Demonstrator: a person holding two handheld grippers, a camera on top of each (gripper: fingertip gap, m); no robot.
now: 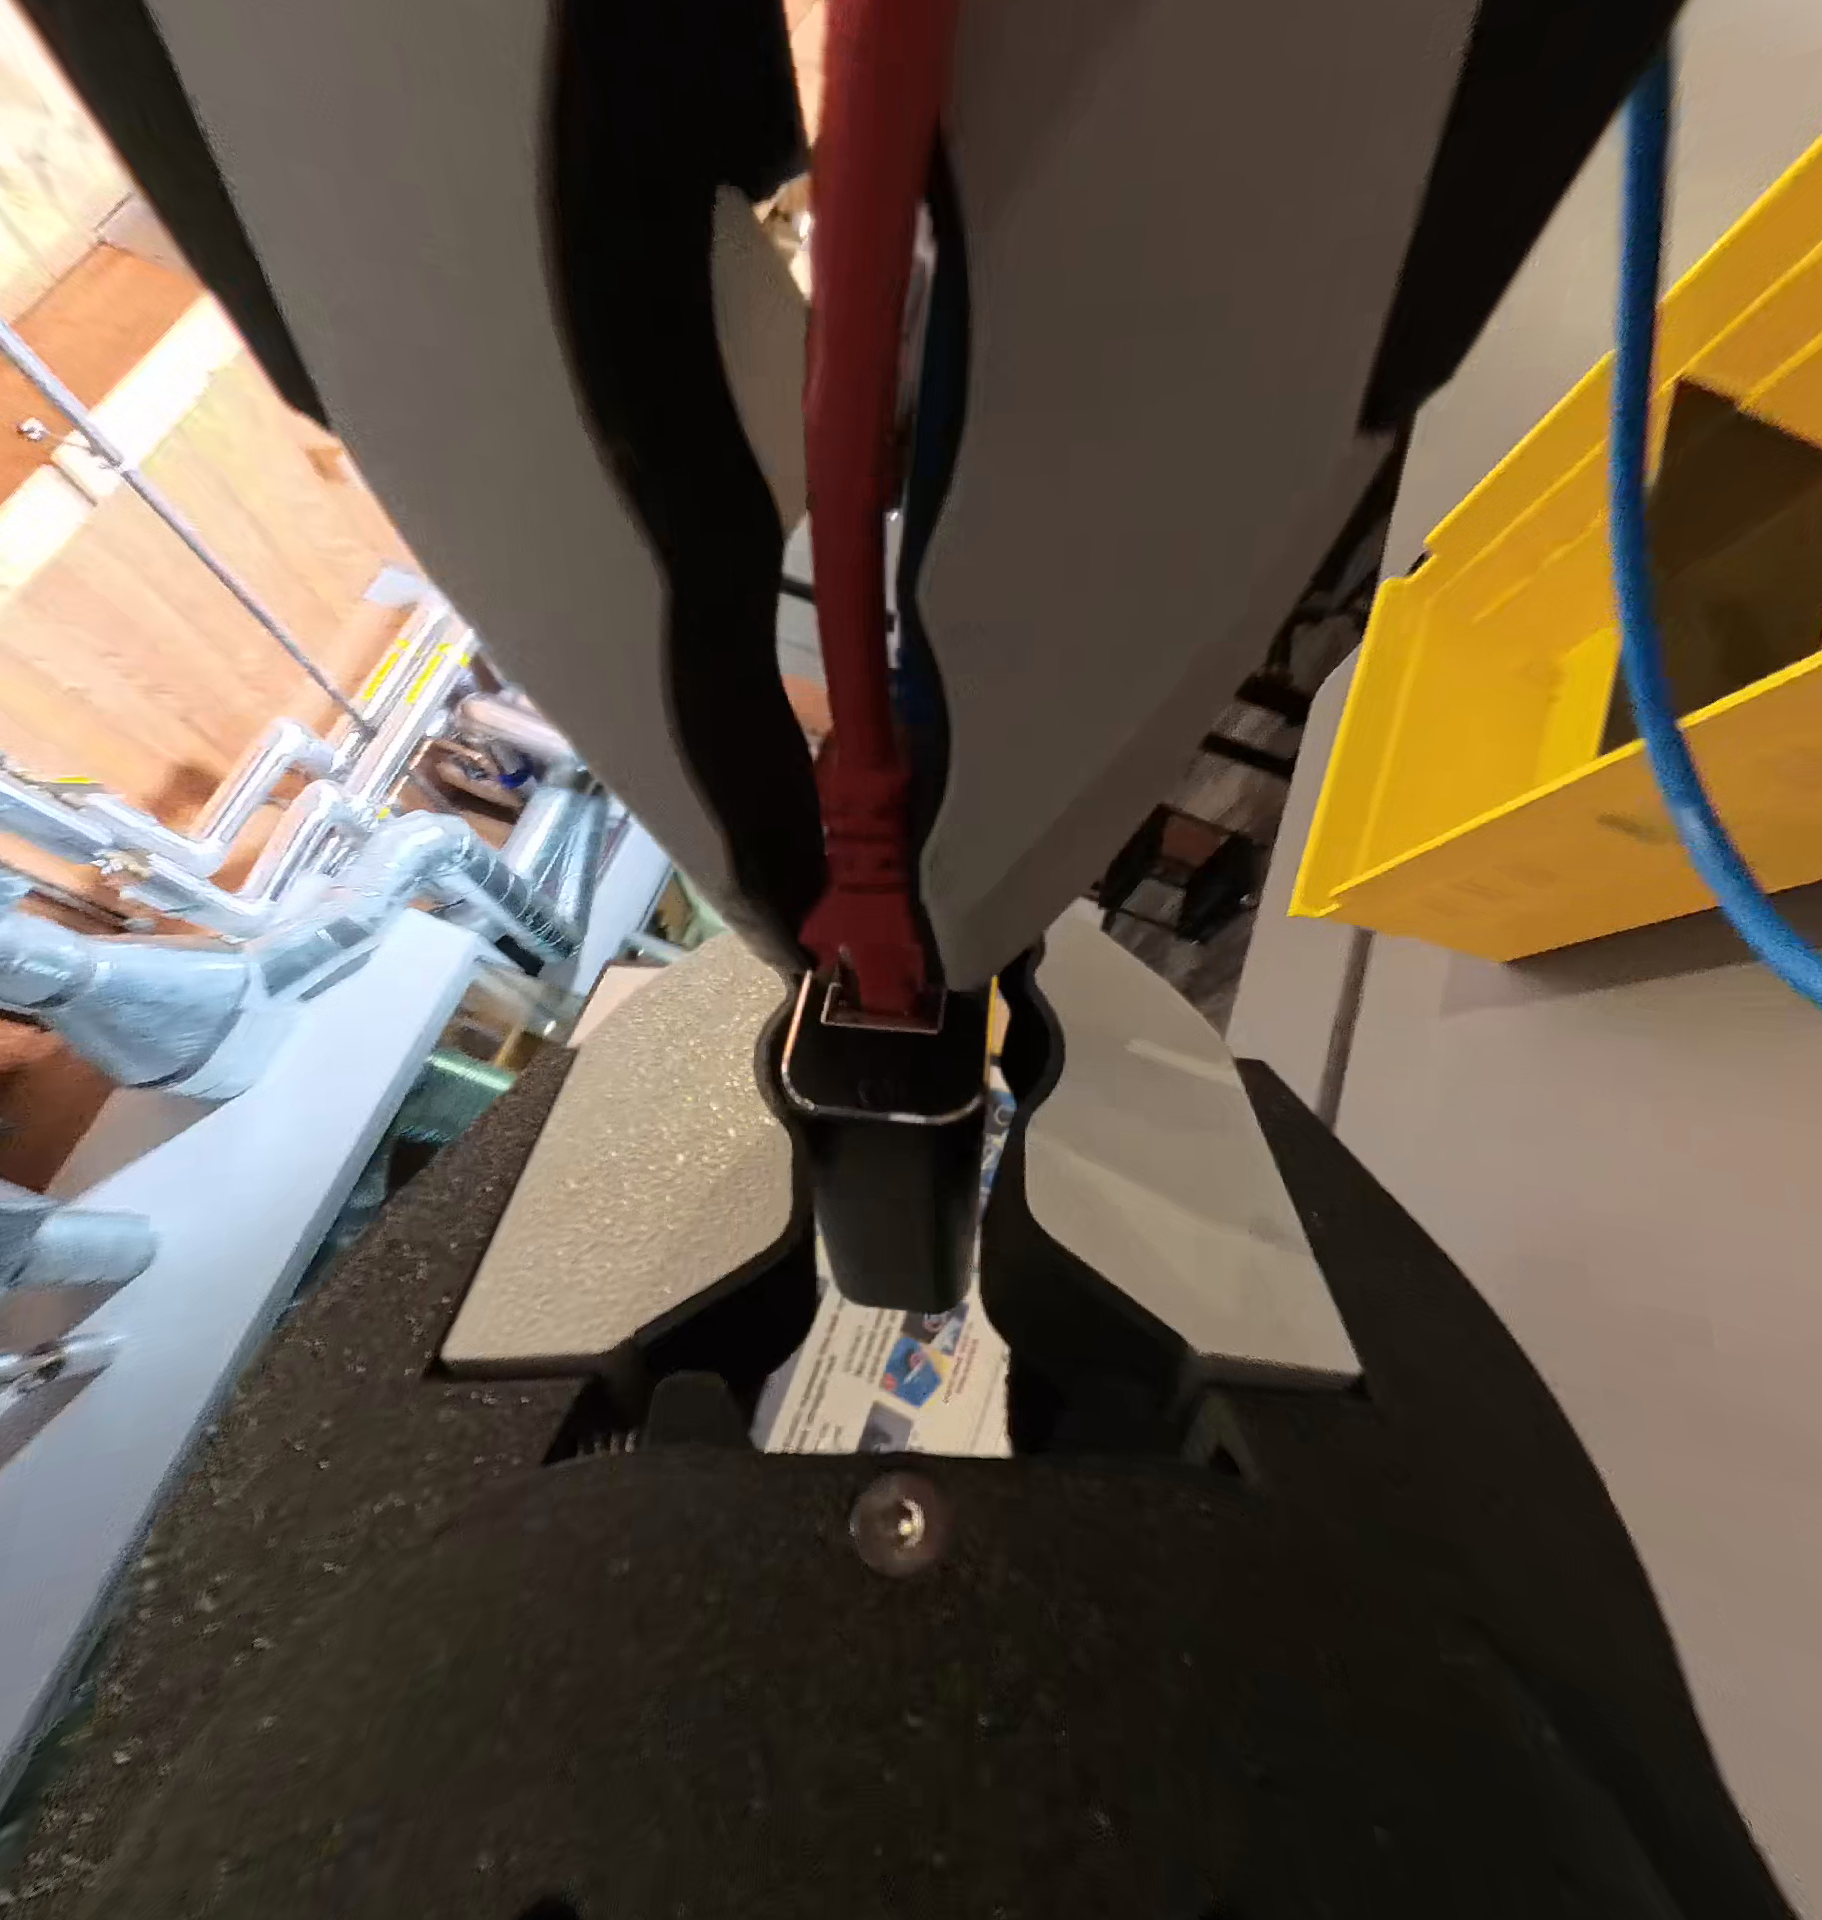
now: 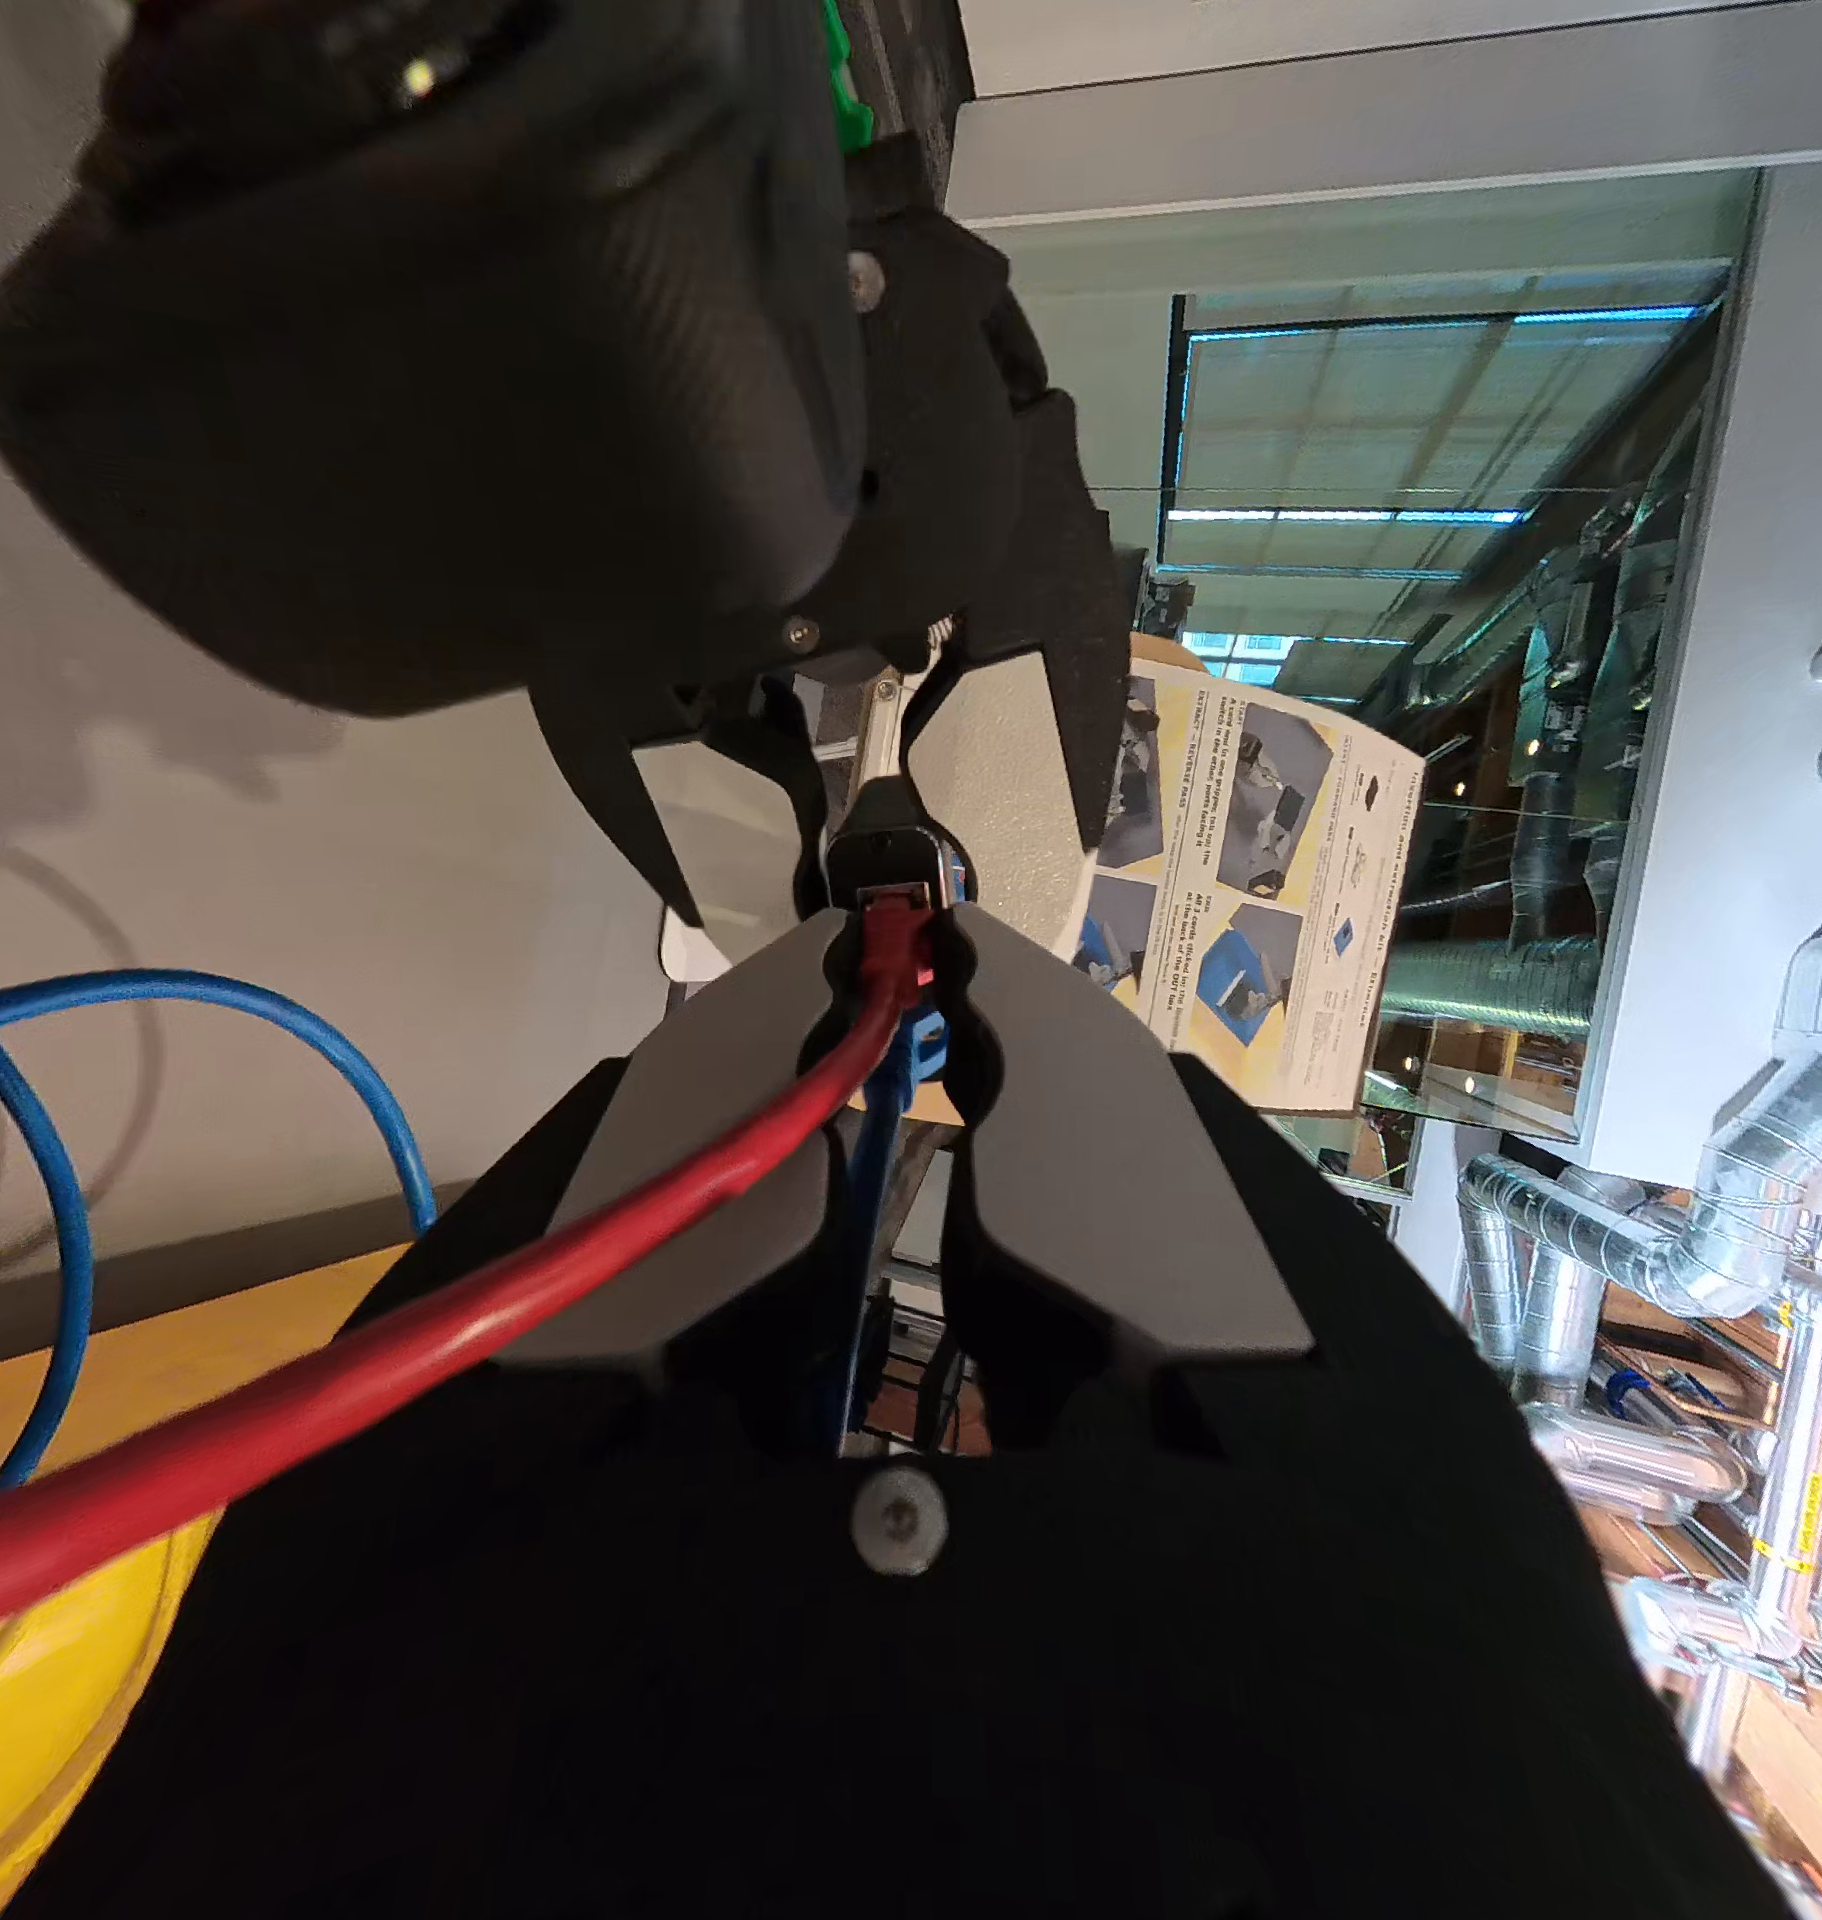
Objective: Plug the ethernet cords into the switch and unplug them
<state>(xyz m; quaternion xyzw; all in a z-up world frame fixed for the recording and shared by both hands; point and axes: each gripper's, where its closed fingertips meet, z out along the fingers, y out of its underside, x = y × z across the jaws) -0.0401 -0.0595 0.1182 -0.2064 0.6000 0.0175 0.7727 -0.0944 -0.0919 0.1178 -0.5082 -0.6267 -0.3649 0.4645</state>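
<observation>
In the left wrist view my left gripper [image 1: 886, 1029] is shut on a small black switch [image 1: 886, 1174] and holds it in the air. A dark red ethernet plug [image 1: 871, 925] sits in the switch's port. My right gripper [image 2: 891, 935] faces the left one and is shut on that red plug [image 2: 891, 940]. Its red cord [image 2: 574, 1247] trails off to the lower left. The right wrist view also shows the switch [image 2: 881, 847] between the left gripper's fingers [image 2: 1021, 790]. A blue plug [image 2: 922, 1039] and its cord lie behind the right fingers, outside the grasp.
A blue ethernet cord [image 2: 55, 1143] loops on the left and hangs past a yellow bin [image 1: 1509, 779] on a grey wall. A printed instruction sheet [image 2: 1281, 914] stands behind the switch. Silver pipes [image 2: 1613, 1247] and a window lie farther off. One gripper's finger ends stand about 6 cm off the other's.
</observation>
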